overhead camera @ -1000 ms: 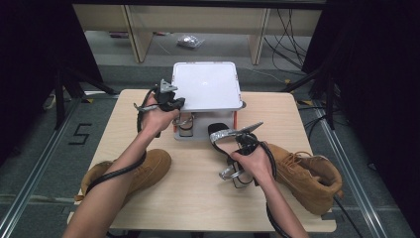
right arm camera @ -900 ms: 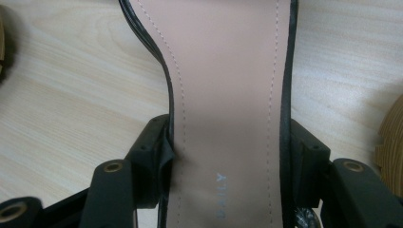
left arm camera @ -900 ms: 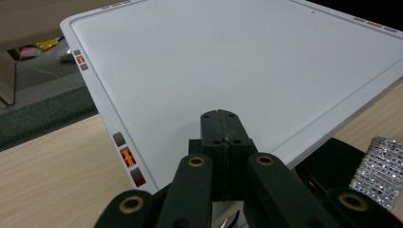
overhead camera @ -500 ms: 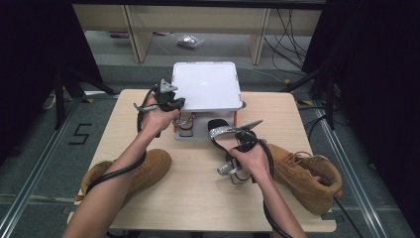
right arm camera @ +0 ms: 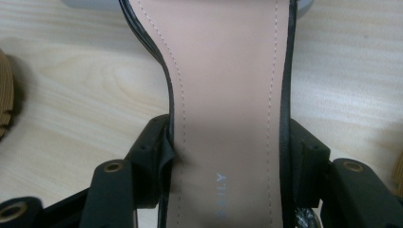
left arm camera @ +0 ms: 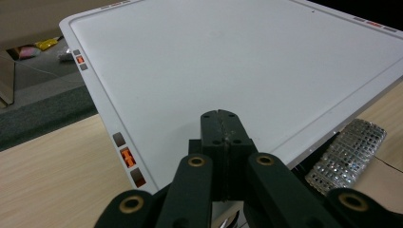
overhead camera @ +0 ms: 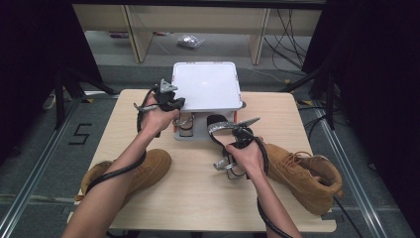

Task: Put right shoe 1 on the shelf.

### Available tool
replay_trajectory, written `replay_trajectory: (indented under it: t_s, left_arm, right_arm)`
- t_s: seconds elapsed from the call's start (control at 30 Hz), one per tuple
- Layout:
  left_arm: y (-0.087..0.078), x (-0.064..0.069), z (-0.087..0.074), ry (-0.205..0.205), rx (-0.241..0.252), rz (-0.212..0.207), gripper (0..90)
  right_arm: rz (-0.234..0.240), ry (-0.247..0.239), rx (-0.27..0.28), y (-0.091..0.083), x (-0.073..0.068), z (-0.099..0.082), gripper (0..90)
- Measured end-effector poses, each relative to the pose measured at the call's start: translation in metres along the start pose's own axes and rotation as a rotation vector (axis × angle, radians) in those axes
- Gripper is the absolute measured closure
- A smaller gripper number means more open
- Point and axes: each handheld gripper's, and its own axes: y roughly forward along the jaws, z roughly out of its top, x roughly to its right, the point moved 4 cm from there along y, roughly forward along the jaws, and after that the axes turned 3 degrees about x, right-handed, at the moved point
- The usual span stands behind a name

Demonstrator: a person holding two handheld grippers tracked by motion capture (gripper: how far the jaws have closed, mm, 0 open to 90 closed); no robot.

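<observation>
Clamping across a high-heeled sandal (right arm camera: 228,95), the right gripper (right arm camera: 228,166) has its two black jaws set about halfway apart, one pad pressed to each edge of the pink insole, and that's a firm hold from both sides. From the high view, the right gripper (overhead camera: 233,148) sits near the middle of the wooden table (overhead camera: 198,198), with the sandal (overhead camera: 225,130) carried just in front of the white box (overhead camera: 205,85), its sparkling strap up and its slim heel pointing off to the right. Over to the left gripper (left arm camera: 221,142): jaws fully closed, pads meeting face to face with nothing between them, hovering at the near edge of the white box's lid (left arm camera: 237,61). Whether those closed tips actually touch the lid is hard to call from this angle. In the high view the left gripper (overhead camera: 166,99) is at the box's left front corner. One tan boot (overhead camera: 143,168) lies under the left forearm, another tan boot (overhead camera: 307,176) rests at the right edge of the table, well apart from the sandal.
</observation>
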Motion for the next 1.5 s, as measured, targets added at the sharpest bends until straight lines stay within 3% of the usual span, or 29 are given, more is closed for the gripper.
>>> replay_trajectory:
  t_s: [0.03,0.1,0.33,0.4,0.57,0.7,0.73,0.9,1.03,1.13,1.23,1.3,1.37,1.4,1.5]
  left_arm:
    - [0.000,0.000,0.000,0.001,0.002,-0.001,89.6]
    - [0.000,0.000,0.000,-0.001,0.000,-0.001,89.6]
    - [0.000,0.000,0.000,0.001,0.001,0.003,89.6]
    - [0.000,0.000,0.000,0.000,0.001,0.002,89.6]
    - [0.000,0.000,0.000,0.000,0.003,0.000,89.6]
    - [0.000,0.000,0.000,-0.001,0.002,0.000,89.6]
    - [0.000,0.000,0.000,0.000,0.002,-0.001,89.6]
    - [0.001,0.000,0.000,-0.001,0.006,-0.002,89.6]
    - [0.001,0.000,0.000,0.000,0.008,-0.003,89.6]
    - [0.000,0.000,0.000,0.001,0.000,-0.002,89.6]
    - [0.001,0.000,0.000,-0.001,0.006,-0.003,89.6]
    - [0.000,0.000,0.000,0.000,0.000,-0.001,89.6]
    - [0.000,0.000,0.000,0.000,0.000,-0.001,89.6]
    - [0.000,0.000,0.000,0.001,0.000,-0.001,89.6]
    - [0.000,0.000,0.000,0.001,0.000,-0.002,89.6]
  right_arm:
    - [0.008,-0.018,0.019,0.002,0.001,0.001,43.5]
    - [-0.003,0.028,0.005,0.002,-0.003,0.002,43.4]
    - [-0.016,0.017,0.022,0.009,-0.005,0.007,43.4]
    - [-0.022,0.039,0.025,0.010,-0.007,0.008,43.4]
    - [-0.032,0.040,0.044,0.013,-0.009,0.012,43.4]
    - [-0.039,0.018,0.058,0.015,-0.009,0.015,43.4]
    - [-0.038,0.042,0.067,0.015,-0.011,0.016,43.4]
    - [-0.035,0.054,0.075,0.018,-0.014,0.019,43.4]
    - [-0.046,0.036,0.083,0.020,-0.013,0.020,43.4]
    - [-0.053,0.062,0.094,0.023,-0.015,0.022,43.4]
    - [-0.065,0.044,0.096,0.024,-0.014,0.022,43.4]
    - [-0.066,0.068,0.108,0.026,-0.015,0.023,43.4]
    - [-0.068,0.050,0.098,0.028,-0.013,0.023,43.4]
    - [-0.065,0.073,0.105,0.030,-0.015,0.024,43.4]
    - [-0.077,0.056,0.103,0.032,-0.013,0.025,43.4]
